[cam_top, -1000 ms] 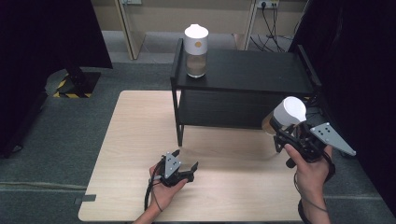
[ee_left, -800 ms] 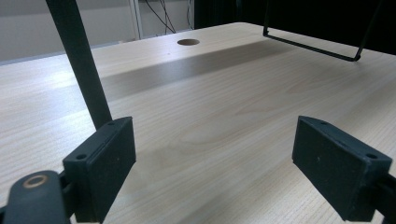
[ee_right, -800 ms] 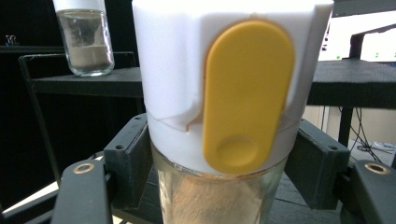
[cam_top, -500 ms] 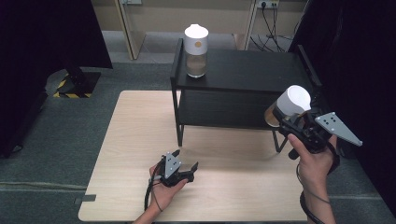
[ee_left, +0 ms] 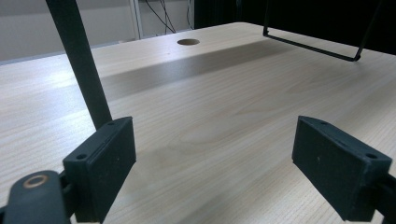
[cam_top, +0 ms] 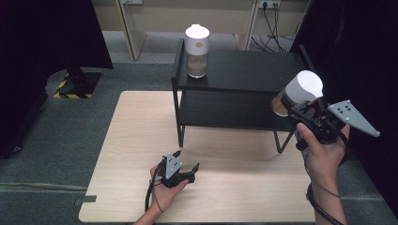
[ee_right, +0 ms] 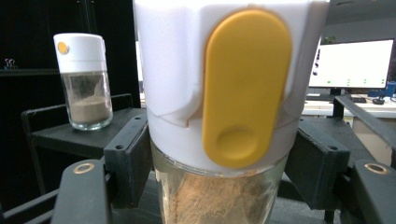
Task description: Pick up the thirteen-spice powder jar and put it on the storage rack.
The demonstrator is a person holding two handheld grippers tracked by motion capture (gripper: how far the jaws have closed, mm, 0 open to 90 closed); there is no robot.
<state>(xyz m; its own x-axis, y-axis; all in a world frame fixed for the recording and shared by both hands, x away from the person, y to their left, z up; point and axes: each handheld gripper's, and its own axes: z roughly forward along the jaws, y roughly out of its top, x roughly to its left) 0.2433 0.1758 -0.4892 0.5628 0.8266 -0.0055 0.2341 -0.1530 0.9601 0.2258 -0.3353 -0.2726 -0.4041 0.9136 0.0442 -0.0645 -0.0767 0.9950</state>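
Two seasoning jars noted: one stands on the black shelf [cam_top: 244,70]'s top at its left corner [cam_top: 197,44]; the other [cam_top: 300,91] is clamped in the right gripper [cam_top: 307,112], raised at shelf height, presumably for placement. Left gripper [cam_top: 180,171] rests wide, empty, on the surface [cam_top: 136,140].

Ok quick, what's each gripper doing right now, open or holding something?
Left gripper: open, holding nothing, low over the table.
Right gripper: closed on the white-capped jar, held up beside the black shelf.
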